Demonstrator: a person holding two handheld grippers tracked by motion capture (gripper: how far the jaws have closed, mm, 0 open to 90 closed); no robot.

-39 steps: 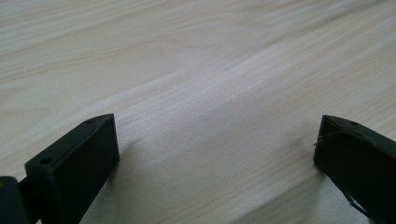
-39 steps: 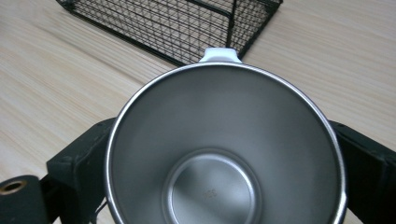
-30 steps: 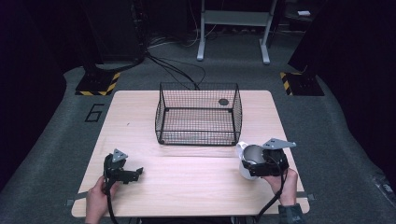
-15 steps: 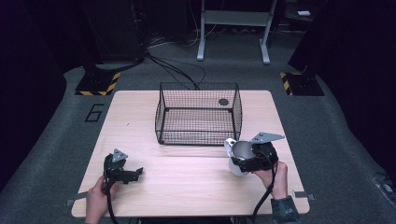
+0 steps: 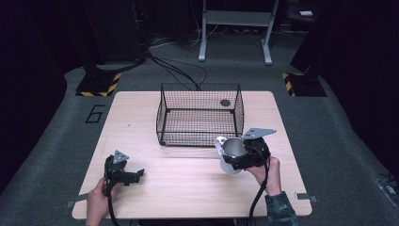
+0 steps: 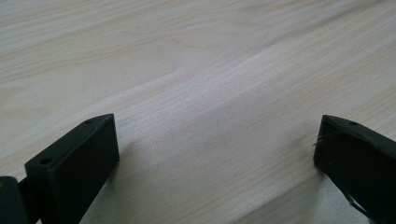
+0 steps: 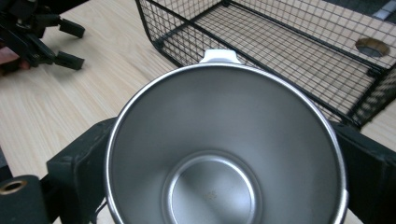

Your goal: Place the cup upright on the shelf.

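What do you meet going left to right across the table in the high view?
Left claw resting open on the table → wire basket at the middle back → metal cup clamped in the right claw.
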